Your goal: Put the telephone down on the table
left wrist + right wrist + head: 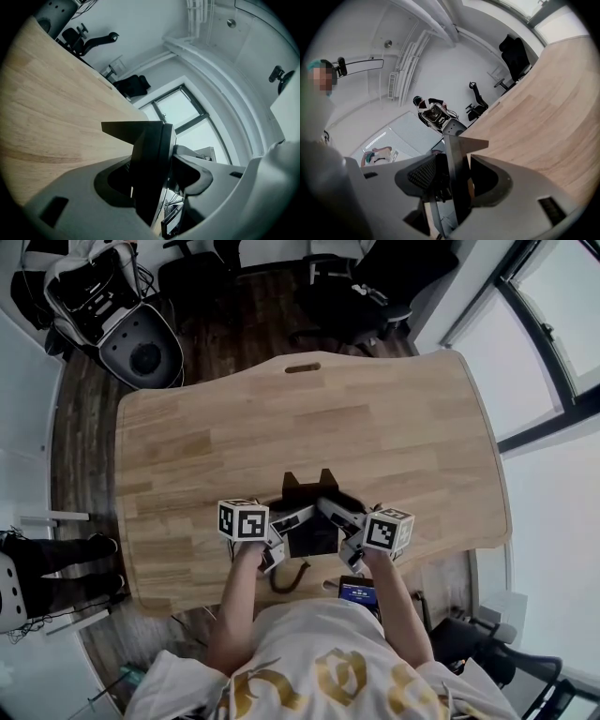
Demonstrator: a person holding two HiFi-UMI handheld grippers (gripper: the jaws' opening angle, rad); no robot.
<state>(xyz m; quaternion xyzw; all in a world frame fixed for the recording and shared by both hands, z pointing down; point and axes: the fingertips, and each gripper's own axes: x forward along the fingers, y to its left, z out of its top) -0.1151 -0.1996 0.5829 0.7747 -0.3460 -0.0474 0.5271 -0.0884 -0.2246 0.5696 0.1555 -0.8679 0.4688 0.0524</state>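
- Telephone [312, 510]: black, over the near part of the table [394, 427]. It is clamped on opposite sides by the left hand-held gripper [284, 521] and the right hand-held gripper [339, 518], each clenched on its casing. Whether its base touches the wood cannot be told.
- Cord [287, 577]: hangs past the near edge, its lower end hidden.
- Office chairs [361, 292]: beyond the far edge.
- Lit screen [357, 592]: at the person's waist, partly covered by the right forearm.

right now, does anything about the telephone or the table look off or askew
Nothing spilled or damaged. The telephone is clamped between the left gripper and right gripper over the near edge of the table, its cord dangling loose.
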